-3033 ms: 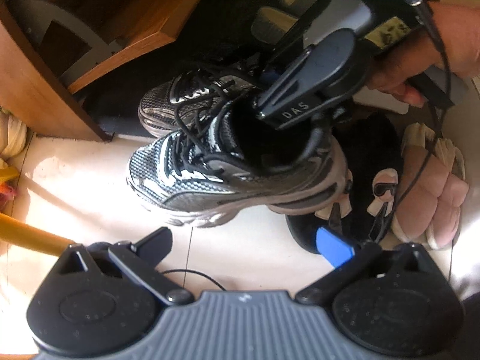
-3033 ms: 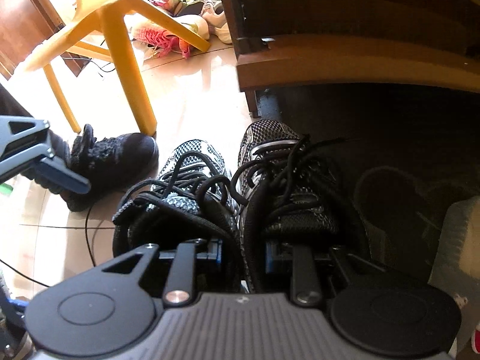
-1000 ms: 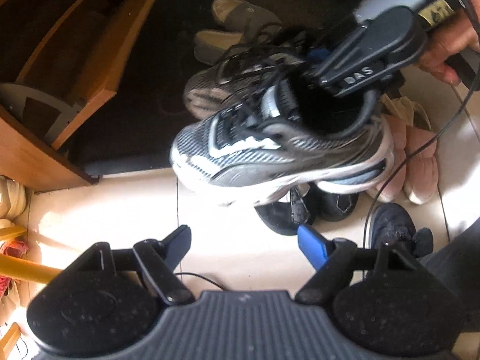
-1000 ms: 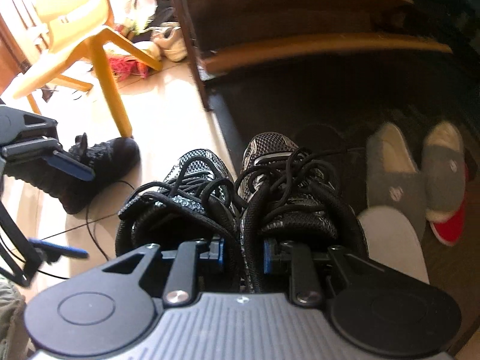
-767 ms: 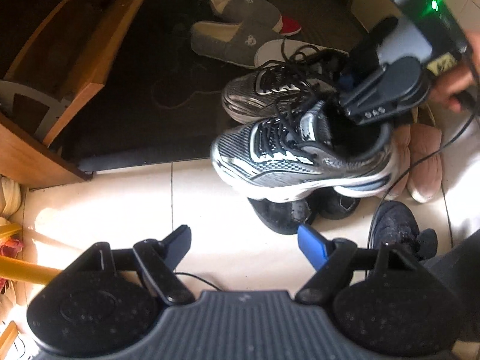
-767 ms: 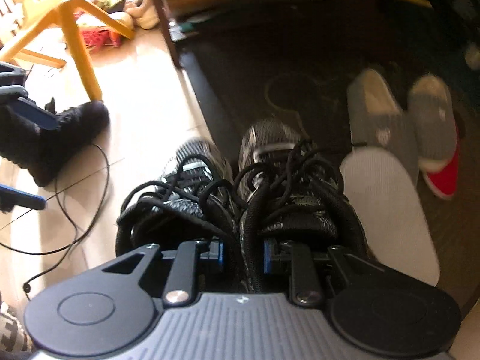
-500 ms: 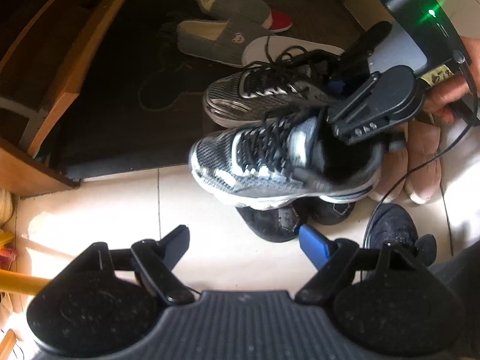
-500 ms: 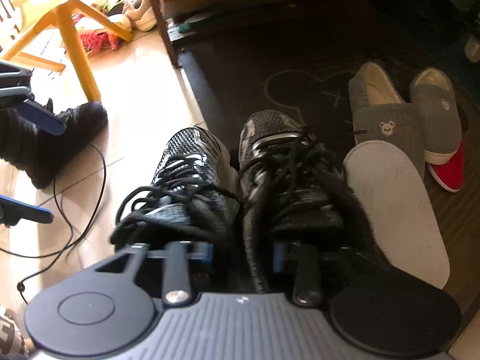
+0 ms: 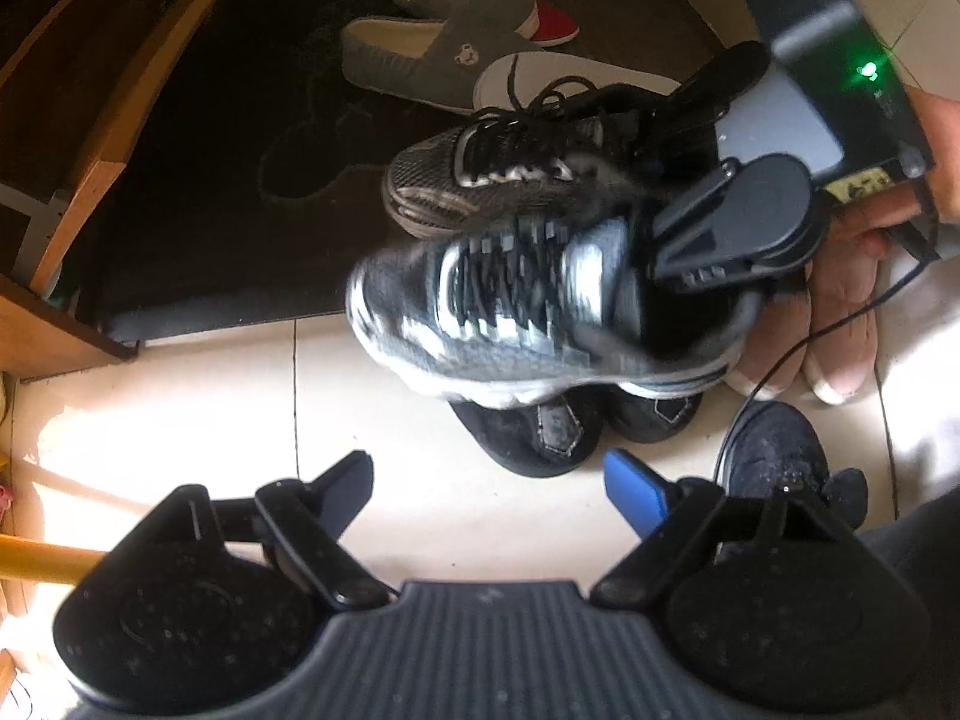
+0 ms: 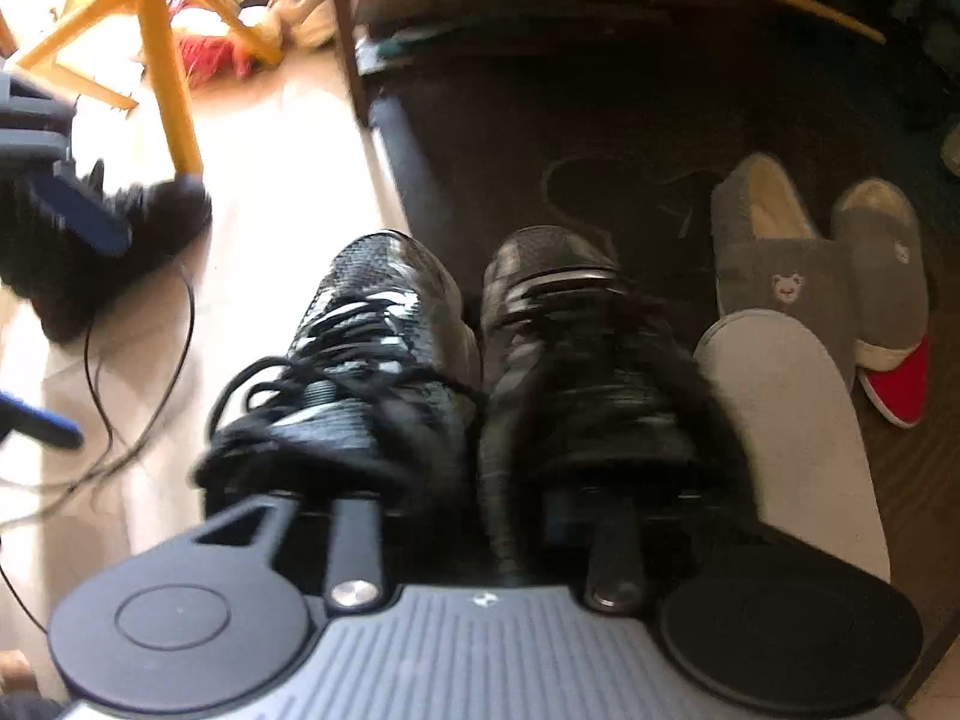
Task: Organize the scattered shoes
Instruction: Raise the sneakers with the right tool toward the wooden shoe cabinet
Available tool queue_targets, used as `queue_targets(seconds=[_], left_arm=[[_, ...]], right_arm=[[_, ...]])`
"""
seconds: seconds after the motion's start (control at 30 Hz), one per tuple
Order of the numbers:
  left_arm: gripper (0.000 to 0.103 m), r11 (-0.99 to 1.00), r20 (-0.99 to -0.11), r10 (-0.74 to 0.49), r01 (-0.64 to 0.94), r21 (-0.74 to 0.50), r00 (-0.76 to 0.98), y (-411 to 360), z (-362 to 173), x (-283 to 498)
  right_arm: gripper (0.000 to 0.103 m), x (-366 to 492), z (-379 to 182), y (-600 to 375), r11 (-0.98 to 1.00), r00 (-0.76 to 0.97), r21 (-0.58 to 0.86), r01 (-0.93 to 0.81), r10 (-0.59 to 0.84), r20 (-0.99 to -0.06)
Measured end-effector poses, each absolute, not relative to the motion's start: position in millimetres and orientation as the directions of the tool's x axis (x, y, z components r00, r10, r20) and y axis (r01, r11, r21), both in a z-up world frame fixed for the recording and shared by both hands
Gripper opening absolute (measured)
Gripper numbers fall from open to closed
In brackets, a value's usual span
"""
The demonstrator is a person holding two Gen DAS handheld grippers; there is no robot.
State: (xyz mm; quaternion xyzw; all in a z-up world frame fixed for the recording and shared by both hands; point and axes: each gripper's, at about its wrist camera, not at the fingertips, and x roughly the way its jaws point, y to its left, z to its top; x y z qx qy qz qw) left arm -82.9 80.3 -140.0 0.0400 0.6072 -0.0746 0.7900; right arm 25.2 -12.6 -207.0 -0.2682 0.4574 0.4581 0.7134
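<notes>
Two sneakers (image 10: 474, 360) between closing right gripper (image 10: 486, 516), left gripper (image 9: 486, 480) opening

Grey-and-black mesh lace-up sneakers (image 9: 510, 312) with white stripes; grey fabric slippers (image 10: 786, 276) bearing bear emblems; yellow plastic chair (image 10: 162, 54).

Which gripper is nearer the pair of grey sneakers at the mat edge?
Right. The right gripper has its closing jaws in the sneakers' collars; the left gripper, jaws opening and empty, hangs apart over bare tile.
</notes>
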Motion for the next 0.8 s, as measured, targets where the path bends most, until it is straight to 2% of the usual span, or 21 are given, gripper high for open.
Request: queue_targets(seconds=[0.17,0.47,0.5,0.57,0.63,0.7,0.8], left_arm=[[0.085,0.986,-0.965,-0.074,0.163,-0.033,0.253,77.1,-141.9,-80.3],[0.086,0.986,-0.966,-0.069,0.165,-0.027,0.251,73.3,-146.7,-78.3],[0.086,0.987,-0.967,-0.067,0.161,-0.027,0.247,73.6,-148.0,-78.6],[0.086,0.987,-0.969,-0.068,0.155,-0.032,0.237,74.2,-151.0,-78.5],[0.086,0.987,-0.969,-0.065,0.156,-0.028,0.238,74.1,-151.7,-78.3],[0.088,0.988,-0.968,-0.059,0.155,-0.022,0.242,73.8,-152.4,-77.2],[0.088,0.989,-0.968,-0.057,0.148,-0.021,0.244,74.7,-152.3,-76.0]], right_arm=[[0.028,25.8,-215.4,-10.4,0.433,0.165,0.034,-0.901,0.413,-0.896],[0.046,32.5,-224.8,-7.6,0.419,0.143,0.07,-0.905,0.454,-0.879],[0.05,30.8,-226.4,-6.7,0.416,0.149,0.062,-0.907,0.454,-0.878],[0.052,28.6,-228.9,-4.1,0.413,0.158,0.049,-0.909,0.451,-0.878],[0.048,29.2,-228.9,-2.8,0.414,0.156,0.05,-0.909,0.45,-0.879],[0.038,32.7,-227.5,-3.5,0.425,0.146,0.07,-0.903,0.454,-0.879],[0.029,33.9,-219.6,-3.7,0.429,0.132,0.086,-0.899,0.454,-0.881]])
